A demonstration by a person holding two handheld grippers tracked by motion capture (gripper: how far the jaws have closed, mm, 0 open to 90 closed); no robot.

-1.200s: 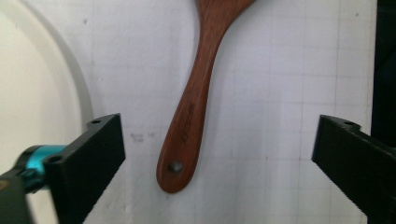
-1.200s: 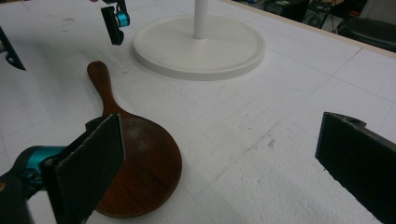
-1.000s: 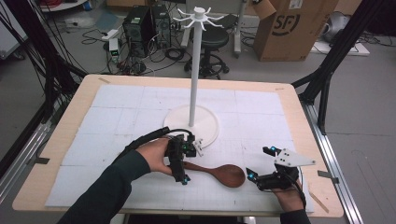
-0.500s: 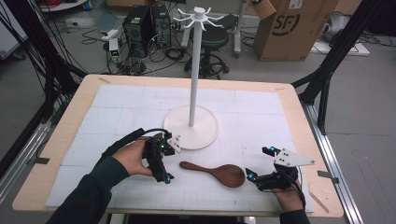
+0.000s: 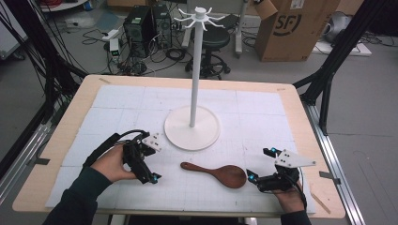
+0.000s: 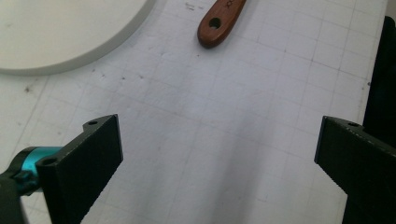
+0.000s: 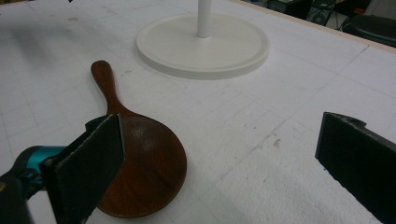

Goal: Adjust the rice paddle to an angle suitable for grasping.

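The spoon (image 5: 217, 172) lies flat on the mat (image 5: 263, 117) in the lower middle of the high view, bowl to the right, handle pointing left, just below the stand's (image 5: 192, 125) round base. It is no longer touched by the left gripper (image 5: 146, 165): a second ago that gripper was set at the handle's end, and it has since been drawn away to the lower left of the frame, with bare mat between it and the handle. Its jaws are seen spread wide in the left gripper view, nothing between them, and the holed handle tip (image 6: 216, 23) is seen at the top of that frame.

The right gripper (image 5: 261, 165) has not been moved; it rests at the lower right, just beside the bowl. In the right gripper view its jaws are held wide apart and empty, the bowl (image 7: 147, 175) lying partly behind the left jaw.

The spoon is thus judged to have been set down and released. If it is meant for a hook on the stand, it must be grasped afresh, and the hole would have to be lifted well above the mat.
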